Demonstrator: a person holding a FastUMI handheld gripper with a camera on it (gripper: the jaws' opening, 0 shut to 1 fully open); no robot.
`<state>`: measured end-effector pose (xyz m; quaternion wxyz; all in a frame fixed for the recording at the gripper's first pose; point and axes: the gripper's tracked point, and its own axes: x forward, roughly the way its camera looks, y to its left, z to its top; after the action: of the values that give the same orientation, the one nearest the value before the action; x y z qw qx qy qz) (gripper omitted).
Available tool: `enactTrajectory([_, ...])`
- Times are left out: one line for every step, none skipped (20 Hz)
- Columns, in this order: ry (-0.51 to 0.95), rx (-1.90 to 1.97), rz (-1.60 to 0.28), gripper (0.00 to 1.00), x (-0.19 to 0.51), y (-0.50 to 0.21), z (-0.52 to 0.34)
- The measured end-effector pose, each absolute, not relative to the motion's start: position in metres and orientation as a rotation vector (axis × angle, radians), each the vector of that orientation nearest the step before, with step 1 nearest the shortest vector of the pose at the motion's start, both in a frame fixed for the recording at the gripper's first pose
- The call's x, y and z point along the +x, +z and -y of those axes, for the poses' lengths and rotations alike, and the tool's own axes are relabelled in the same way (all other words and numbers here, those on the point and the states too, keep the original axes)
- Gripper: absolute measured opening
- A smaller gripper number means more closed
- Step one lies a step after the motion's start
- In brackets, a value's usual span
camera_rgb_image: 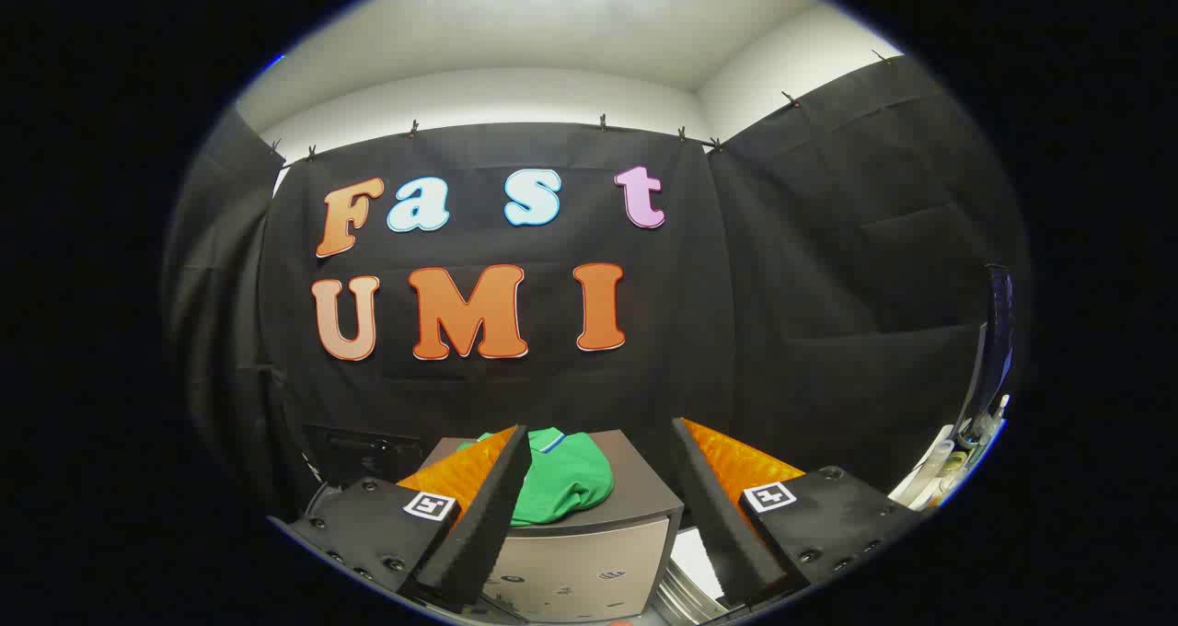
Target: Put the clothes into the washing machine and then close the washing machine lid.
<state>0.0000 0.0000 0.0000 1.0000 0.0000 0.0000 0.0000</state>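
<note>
A folded green garment (563, 481) with a collar lies on top of a grey-brown box-shaped cabinet (635, 479), just ahead of my fingers and partly behind the left one. My gripper (603, 437) stands open, its orange-backed fingers (488, 502) with black foam pads spread wide, and nothing sits between them. Below the right finger, next to the cabinet, a round metallic rim (686, 598) and a white surface (697, 562) show; this looks like part of the washing machine, mostly hidden.
Black cloth walls close in the booth behind and on both sides. A dark box (363, 456) sits low at the back left of the cabinet. At the far right stand a dark upright panel (992, 350) and pale objects (929, 474).
</note>
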Motion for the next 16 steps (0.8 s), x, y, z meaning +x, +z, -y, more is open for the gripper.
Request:
enactTrajectory([0.004, -0.003, 0.013, 0.98, 0.000, 0.004, 0.001])
enactTrajectory([0.010, -0.005, 0.025, 0.98, 0.001, 0.007, 0.000])
enactTrajectory([0.005, -0.007, 0.023, 0.98, 0.002, 0.006, 0.001])
enactTrajectory([-0.003, -0.009, 0.016, 0.98, 0.003, 0.004, 0.003])
enactTrajectory([-0.004, -0.010, 0.005, 0.98, 0.003, 0.002, 0.003])
enactTrajectory([0.001, -0.007, 0.009, 0.98, 0.004, 0.002, 0.000])
enactTrajectory([0.005, 0.001, 0.016, 0.98, 0.006, 0.005, -0.003])
enactTrajectory([0.007, 0.009, 0.016, 0.98, 0.010, 0.006, -0.004])
enactTrajectory([0.014, 0.014, 0.007, 0.98, 0.014, 0.003, -0.004])
enactTrajectory([0.014, 0.019, 0.001, 0.98, 0.015, 0.000, -0.005])
enactTrajectory([0.015, 0.023, -0.002, 0.98, 0.016, -0.001, -0.005])
enactTrajectory([0.015, 0.022, -0.001, 0.98, 0.016, -0.001, -0.005])
enactTrajectory([0.005, 0.019, 0.000, 0.98, 0.017, -0.002, -0.002])
enactTrajectory([0.001, 0.016, -0.003, 0.98, 0.017, -0.003, -0.001])
enactTrajectory([0.001, 0.016, 0.003, 0.98, 0.018, -0.005, -0.002])
enactTrajectory([-0.001, 0.016, 0.004, 0.98, 0.019, -0.005, -0.002])
